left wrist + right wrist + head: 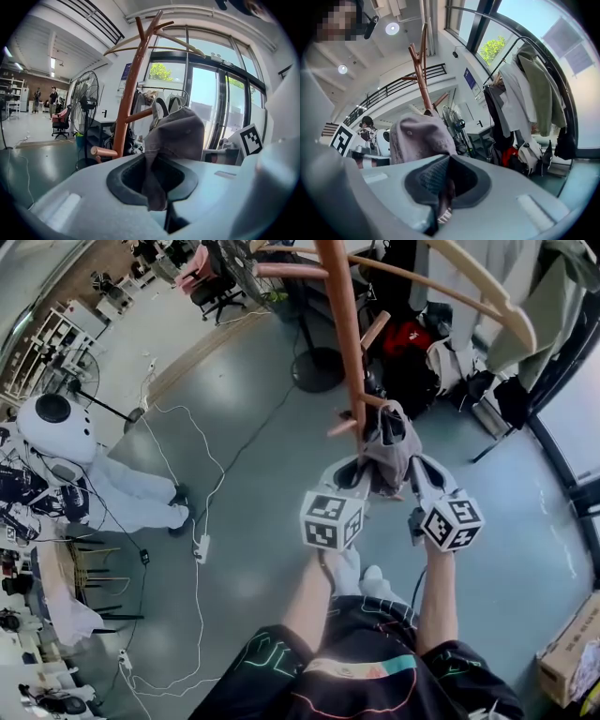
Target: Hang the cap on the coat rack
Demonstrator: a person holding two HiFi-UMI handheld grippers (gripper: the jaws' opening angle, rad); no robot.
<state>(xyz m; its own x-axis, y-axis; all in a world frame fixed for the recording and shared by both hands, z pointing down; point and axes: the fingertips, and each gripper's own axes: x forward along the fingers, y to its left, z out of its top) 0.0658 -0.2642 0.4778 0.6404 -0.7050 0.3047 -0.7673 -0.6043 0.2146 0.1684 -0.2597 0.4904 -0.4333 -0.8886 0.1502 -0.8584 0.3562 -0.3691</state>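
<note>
Both grippers hold a grey cap (pixel 388 448) between them, close to the reddish-brown coat rack pole (pixel 345 343). In the head view the cap hangs just right of a short lower peg (pixel 342 427). My left gripper (pixel 362 471) is shut on the cap's left edge, and my right gripper (pixel 411 472) is shut on its right edge. The left gripper view shows the cap (pixel 177 135) bunched above the left gripper (pixel 157 187), with the rack (pixel 129 89) and a peg (pixel 104 151) just beyond. In the right gripper view the cap (pixel 419 137) rises above the right gripper (pixel 441 196).
A standing fan (pixel 87 101) is left of the rack. A clothes rail with hanging garments (pixel 526 89) and bags stands to the right. A white robot (pixel 58 429) and floor cables (pixel 197 549) lie to the left. A cardboard box (pixel 572 652) sits at the lower right.
</note>
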